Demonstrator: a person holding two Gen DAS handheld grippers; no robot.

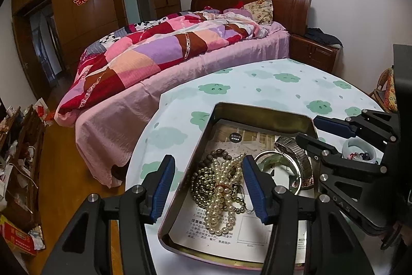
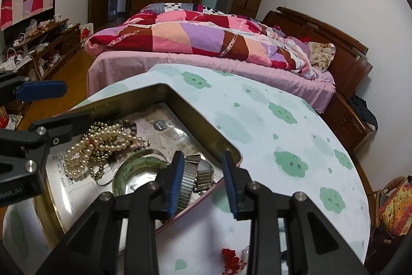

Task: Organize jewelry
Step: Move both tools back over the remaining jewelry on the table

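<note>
A gold metal tin (image 1: pixel 262 113) (image 2: pixel 164 90) lies open on the round table. It holds a pearl necklace (image 1: pixel 222 200) (image 2: pixel 103 146), dark bead strings (image 1: pixel 215 156), a green bangle (image 1: pixel 276 161) (image 2: pixel 139 163) and a metal-band watch (image 1: pixel 296 152) (image 2: pixel 198 174). My left gripper (image 1: pixel 209 188) is open and empty, straddling the tin's left wall above the pearls. My right gripper (image 2: pixel 203 184) (image 1: pixel 309 130) is open and empty, straddling the tin's right wall near the watch.
The table wears a white cloth with green clouds (image 2: pixel 283 135). A pale bowl of small items (image 1: pixel 360 148) sits right of the tin. A red trinket (image 2: pixel 231 262) lies near the table's front. A bed (image 1: pixel 159 53) stands behind, a cluttered shelf (image 1: pixel 18 159) at left.
</note>
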